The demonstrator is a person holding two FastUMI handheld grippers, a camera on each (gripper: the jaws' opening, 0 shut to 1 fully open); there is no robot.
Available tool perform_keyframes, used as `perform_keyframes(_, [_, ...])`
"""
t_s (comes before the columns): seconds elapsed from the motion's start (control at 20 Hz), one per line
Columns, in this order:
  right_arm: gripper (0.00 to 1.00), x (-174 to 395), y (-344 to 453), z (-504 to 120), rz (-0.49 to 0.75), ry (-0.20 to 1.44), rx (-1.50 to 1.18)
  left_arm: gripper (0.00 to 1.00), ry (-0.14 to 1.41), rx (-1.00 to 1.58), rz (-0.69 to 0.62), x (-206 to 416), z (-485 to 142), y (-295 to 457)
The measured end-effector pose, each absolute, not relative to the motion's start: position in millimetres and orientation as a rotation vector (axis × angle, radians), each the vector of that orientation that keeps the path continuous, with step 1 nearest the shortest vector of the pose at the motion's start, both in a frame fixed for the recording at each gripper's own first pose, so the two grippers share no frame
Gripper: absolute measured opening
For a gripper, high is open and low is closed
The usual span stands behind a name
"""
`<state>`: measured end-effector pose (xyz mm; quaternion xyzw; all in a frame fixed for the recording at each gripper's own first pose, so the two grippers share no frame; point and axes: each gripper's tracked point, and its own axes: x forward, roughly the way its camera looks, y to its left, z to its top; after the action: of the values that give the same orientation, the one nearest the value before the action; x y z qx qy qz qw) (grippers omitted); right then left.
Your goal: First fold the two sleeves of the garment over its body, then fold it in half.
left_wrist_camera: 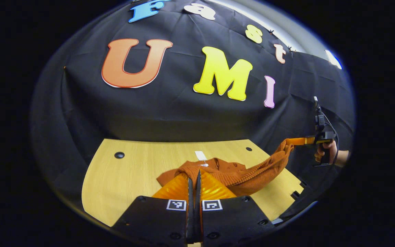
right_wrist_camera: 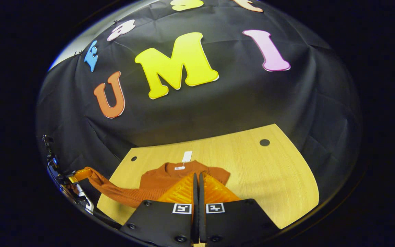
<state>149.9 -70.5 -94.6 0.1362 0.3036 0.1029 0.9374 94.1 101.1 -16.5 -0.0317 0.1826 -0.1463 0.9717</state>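
The rust knit garment (left_wrist_camera: 231, 175) lies collar-away on the tabletop (left_wrist_camera: 132, 171), with its left sleeve (right_wrist_camera: 111, 188) and right sleeve (left_wrist_camera: 269, 168) drawn out past the edges, the jaws of the left gripper (right_wrist_camera: 85, 172) and right gripper (left_wrist_camera: 289, 141) clamped on the cuffs, probably stretching them before folding inward.

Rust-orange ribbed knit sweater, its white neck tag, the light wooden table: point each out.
Rust-orange ribbed knit sweater (right_wrist_camera: 163, 178): right gripper view, chest panel.
White neck tag (right_wrist_camera: 187, 156): right gripper view, tag's middle.
Light wooden table (right_wrist_camera: 269, 171): right gripper view, bare top.

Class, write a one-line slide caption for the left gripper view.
Right claw holds the orange sweater's sleeve stretched past the wooden table's edge.
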Motion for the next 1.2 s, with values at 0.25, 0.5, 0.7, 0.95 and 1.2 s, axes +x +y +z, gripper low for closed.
perform_keyframes(0.25, [0.01,290,-70,-200,0.205,0.714,0.245,0.03,0.414,-0.048,-0.243,234,-68,112])
perform_keyframes(0.5, [0.01,353,-37,-312,0.190,0.829,0.202,0.03,0.578,-0.087,-0.109,312,-194,132])
perform_keyframes(0.7, [0.03,362,-30,-355,0.194,0.873,0.191,0.08,0.625,-0.101,-0.077,324,-229,135])
perform_keyframes(0.95, [0.45,362,-34,-326,0.176,0.811,0.191,0.91,0.574,-0.087,-0.026,324,-207,136])
perform_keyframes(1.2, [0.82,329,-42,-218,0.144,0.609,0.119,0.99,0.400,-0.092,0.037,280,-97,139])
